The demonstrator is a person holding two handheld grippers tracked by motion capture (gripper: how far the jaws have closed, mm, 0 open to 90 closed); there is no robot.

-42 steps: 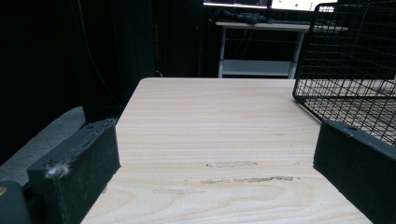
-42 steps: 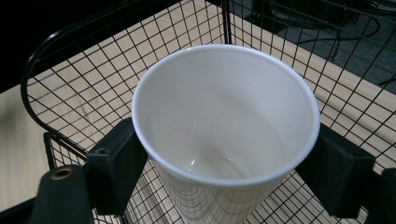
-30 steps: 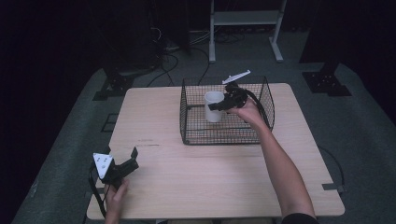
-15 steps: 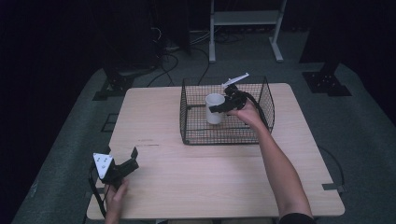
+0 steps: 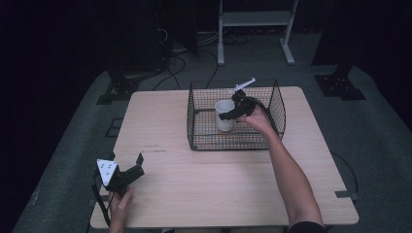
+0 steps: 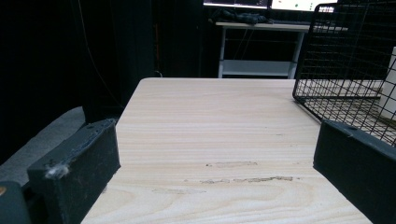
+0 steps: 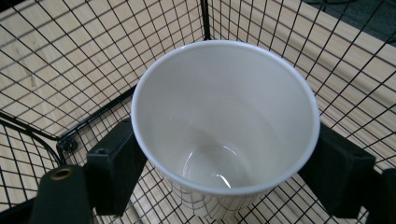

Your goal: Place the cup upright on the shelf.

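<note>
A white cup (image 5: 223,117) stands upright inside a black wire basket (image 5: 233,147) at the back middle of the wooden table (image 5: 209,194). My right gripper (image 5: 229,113) reaches into the basket from the right and is shut on the cup. In the right gripper view a jaw presses each side of the empty cup (image 7: 224,126), with the basket's mesh (image 7: 70,56) beneath and around it. My left gripper (image 5: 139,165) rests open at the table's front left corner, far from the basket. In the left gripper view its jaws (image 6: 215,172) stand wide apart over bare wood, and the basket (image 6: 345,56) shows ahead on the right.
Black frames and cables lie on the grey floor behind the table (image 5: 170,53). A white stand (image 5: 255,19) rises beyond the far edge. Between the left gripper and the basket lies open tabletop (image 5: 160,126).
The right gripper and the cup have sunk slightly lower inside the basket. The left gripper has not moved.
</note>
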